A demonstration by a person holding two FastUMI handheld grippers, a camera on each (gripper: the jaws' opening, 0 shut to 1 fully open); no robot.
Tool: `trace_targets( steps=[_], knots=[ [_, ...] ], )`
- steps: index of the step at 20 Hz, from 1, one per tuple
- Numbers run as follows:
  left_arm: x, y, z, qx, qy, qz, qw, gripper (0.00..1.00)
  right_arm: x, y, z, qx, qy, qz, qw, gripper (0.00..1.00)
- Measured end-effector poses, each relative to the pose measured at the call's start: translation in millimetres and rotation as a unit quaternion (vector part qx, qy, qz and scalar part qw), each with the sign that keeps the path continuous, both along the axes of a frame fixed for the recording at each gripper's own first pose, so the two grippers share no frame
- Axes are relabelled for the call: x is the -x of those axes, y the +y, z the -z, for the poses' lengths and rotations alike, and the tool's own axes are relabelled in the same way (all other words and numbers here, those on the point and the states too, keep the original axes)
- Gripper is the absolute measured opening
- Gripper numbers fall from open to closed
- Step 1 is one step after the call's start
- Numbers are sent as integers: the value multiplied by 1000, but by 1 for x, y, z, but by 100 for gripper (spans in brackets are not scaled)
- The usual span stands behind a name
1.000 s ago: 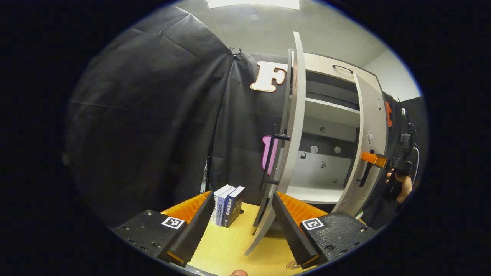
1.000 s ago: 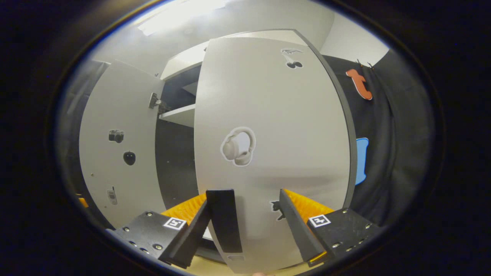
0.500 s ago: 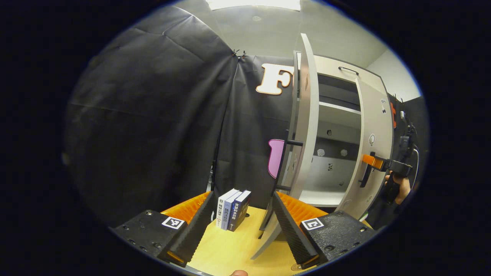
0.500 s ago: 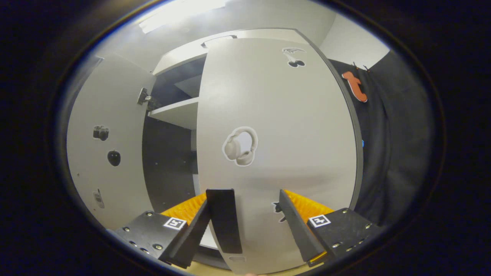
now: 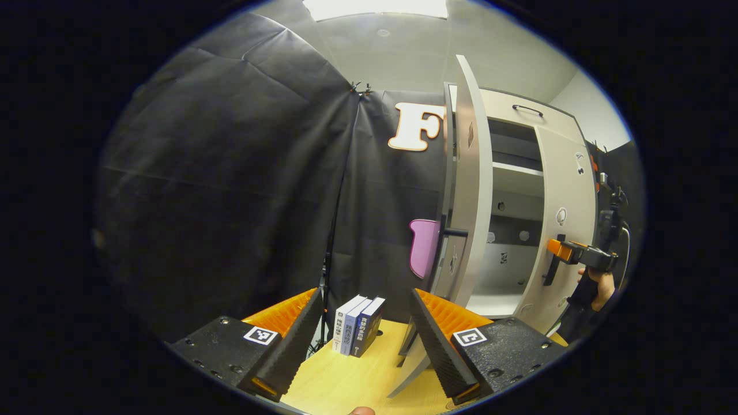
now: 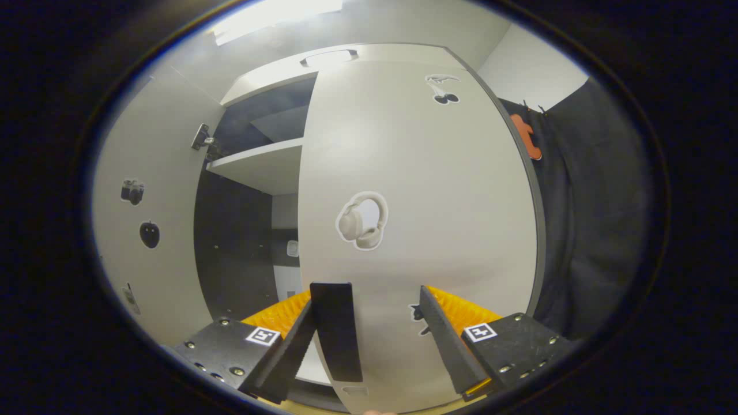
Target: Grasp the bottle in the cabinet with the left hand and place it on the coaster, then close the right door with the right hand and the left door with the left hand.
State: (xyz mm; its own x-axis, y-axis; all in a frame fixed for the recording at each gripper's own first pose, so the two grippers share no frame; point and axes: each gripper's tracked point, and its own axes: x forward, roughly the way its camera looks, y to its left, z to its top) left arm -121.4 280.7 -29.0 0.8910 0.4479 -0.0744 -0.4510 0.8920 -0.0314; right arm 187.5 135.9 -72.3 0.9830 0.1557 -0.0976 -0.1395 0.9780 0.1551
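In the left gripper view the white cabinet (image 5: pixel 519 109) stands at the right with both doors ajar. Its left door (image 5: pixel 470 190) shows edge-on just above my right finger, its black handle (image 5: pixel 450 233) on the outer face. My left gripper (image 5: pixel 360 346) is open and holds nothing. Farther off, the right gripper (image 5: pixel 562 249) presses against the right door (image 5: pixel 568 219). In the right gripper view the right door (image 6: pixel 421 190) is close ahead, and its black handle (image 6: pixel 337 331) stands between the open fingers of my right gripper (image 6: pixel 369 346), beside the left one.
A few books (image 5: pixel 357 325) stand upright on the yellow table (image 5: pixel 346 380) left of the cabinet. A white shelf (image 6: pixel 262 167) crosses the dark cabinet interior. The left door's inner face (image 6: pixel 155 230) carries small stickers. A hand (image 5: pixel 599 288) holds the right gripper.
The right door has swung farther toward the cabinet, narrowing the gap. In the left gripper view the cabinet and the books have slid to the right.
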Motion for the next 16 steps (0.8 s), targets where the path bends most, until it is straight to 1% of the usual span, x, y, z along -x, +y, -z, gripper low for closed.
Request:
trace_targets(
  steps=[4, 5, 6, 7, 8, 9, 10, 11, 12, 13, 16],
  knots=[
    [-24, -4, -31, -12, -28, 33, 999, 90, -1, 1, 2, 4, -5, 6, 1000, 100],
    [-28, -4, -39, -16, -38, 42, 998, 95, -3, 1, 2, 4, -5, 8, 1000, 100],
    [-34, -5, -49, -20, -47, 51, 997, 95, -4, 1, 3, 4, -6, 10, 1000, 100],
    [-37, -7, -56, -23, -55, 59, 996, 90, -4, 1, 3, 5, -7, 11, 1000, 100],
    [-41, -9, -62, -28, -60, 67, 996, 94, -4, 2, 4, 6, -8, 13, 1000, 100],
    [-45, -9, -66, -33, -63, 74, 995, 94, -5, 1, 3, 6, -9, 14, 1000, 100],
    [-47, -9, -69, -40, -64, 78, 994, 89, -6, 2, 4, 6, -9, 16, 1000, 100],
    [-49, -10, -70, -46, -64, 83, 993, 94, -7, 2, 5, 6, -10, 18, 1000, 100],
    [-52, -11, -72, -50, -63, 88, 993, 89, -7, 2, 4, 7, -11, 19, 1000, 96],
    [-56, -14, -71, -49, -62, 95, 992, 89, -8, 2, 4, 7, -12, 19, 1000, 100],
    [-67, -21, -69, -39, -60, 123, 990, 89, -7, 2, 5, 6, -13, 18, 1000, 100]
  ],
)
